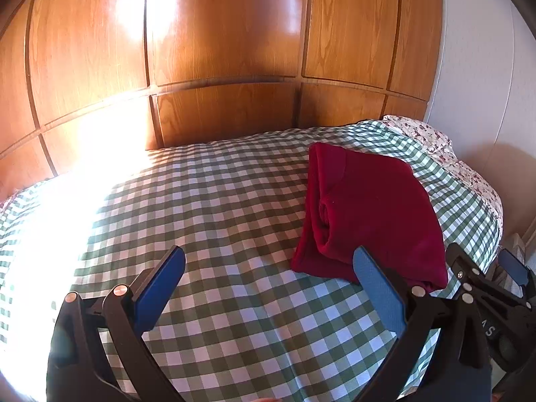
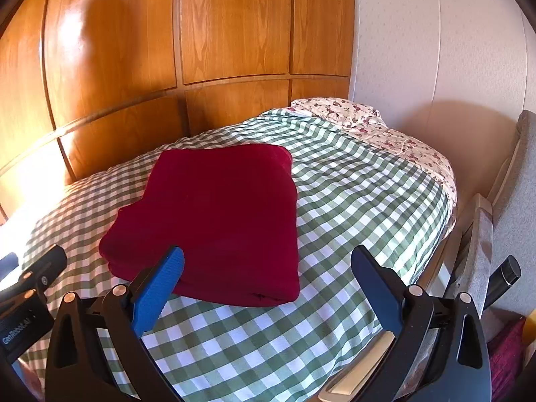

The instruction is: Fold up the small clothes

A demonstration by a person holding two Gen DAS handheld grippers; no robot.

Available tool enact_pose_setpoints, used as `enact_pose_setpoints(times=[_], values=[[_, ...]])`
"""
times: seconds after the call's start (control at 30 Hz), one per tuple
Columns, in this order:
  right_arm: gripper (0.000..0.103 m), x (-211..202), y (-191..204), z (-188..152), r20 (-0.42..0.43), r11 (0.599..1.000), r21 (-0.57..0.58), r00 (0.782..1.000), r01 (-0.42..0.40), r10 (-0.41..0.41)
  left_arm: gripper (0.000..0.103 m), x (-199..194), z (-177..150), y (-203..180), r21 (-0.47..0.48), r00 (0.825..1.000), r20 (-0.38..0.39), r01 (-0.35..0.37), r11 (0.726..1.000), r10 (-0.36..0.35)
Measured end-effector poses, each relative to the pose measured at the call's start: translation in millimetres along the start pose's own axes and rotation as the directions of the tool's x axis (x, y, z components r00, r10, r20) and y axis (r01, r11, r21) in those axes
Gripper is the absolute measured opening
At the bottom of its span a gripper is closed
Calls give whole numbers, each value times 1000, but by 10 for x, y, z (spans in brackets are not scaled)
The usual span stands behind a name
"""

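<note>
— Two grippers, both mine, both with their blue-padded fingers spread wide and nothing between them. The left gripper (image 1: 269, 263) hangs over bare cloth; the right gripper (image 2: 268, 261) hangs over the near edge of the bed.

— And the garment?

— The folded dark red fleece garment (image 2: 214, 217) lies flat on the green-and-white checked bedspread (image 2: 351, 201), a thick, roughly square stack with layered edges showing along its near-left side. In the right wrist view, my left-hand blue pad (image 2: 157, 289) overlaps the garment's near edge; whether it touches the fleece, I cannot tell. In the left wrist view the same garment (image 1: 372, 207) sits to the right of centre, just past the right-hand finger (image 1: 378, 288), with a rolled fold visible at its open left side.

— Can each gripper see the other?

— Yes. The right one shows at the lower right edge of the left wrist view (image 1: 485, 288), and the left one's black body at the lower left of the right wrist view (image 2: 30, 298).

— What lies farther out?

— Strong sunlight washes out the bedspread's left part. Beyond the garment, a white floral-printed pillow (image 2: 338, 109) rests at the far right corner of the bed. Behind the bed stands a glossy orange-brown wooden panelled wall (image 1: 217, 50), meeting a pale plain wall (image 2: 418, 50) on the right. A grey upholstered chair (image 2: 516, 184) stands beside the bed at the right.
</note>
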State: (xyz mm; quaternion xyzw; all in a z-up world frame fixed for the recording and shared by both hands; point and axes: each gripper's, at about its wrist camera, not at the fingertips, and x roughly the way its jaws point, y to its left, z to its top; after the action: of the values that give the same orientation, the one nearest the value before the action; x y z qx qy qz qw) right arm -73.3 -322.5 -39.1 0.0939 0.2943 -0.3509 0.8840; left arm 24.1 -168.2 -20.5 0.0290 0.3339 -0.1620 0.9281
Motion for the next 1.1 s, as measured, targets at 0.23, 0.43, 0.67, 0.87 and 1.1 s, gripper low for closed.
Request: enact_pose_setpoints(times=[0.23, 0.43, 0.67, 0.87, 1.1], values=[[99, 9, -12, -14, 2, 1000, 2, 1000, 1, -1, 100, -31, -2, -15, 2, 1000, 6, -11, 1000, 11], [99, 4, 0, -30, -3, 1000, 8, 1000, 3, -3, 100, -65, 5, -11, -3, 1000, 16, -13, 1000, 13], [99, 3, 18, -36, -6, 1000, 8, 1000, 0, 0, 100, -97, -3, -21, -5, 1000, 24, -18, 1000, 18], [99, -23, 31, -30, 9, 1000, 9, 1000, 1, -1, 100, -130, -1, -26, -8, 999, 32, -25, 1000, 25], [99, -32, 36, -20, 7, 1000, 9, 1000, -2, 2, 100, -187, 19, -20, -13, 998, 46, -31, 999, 32]])
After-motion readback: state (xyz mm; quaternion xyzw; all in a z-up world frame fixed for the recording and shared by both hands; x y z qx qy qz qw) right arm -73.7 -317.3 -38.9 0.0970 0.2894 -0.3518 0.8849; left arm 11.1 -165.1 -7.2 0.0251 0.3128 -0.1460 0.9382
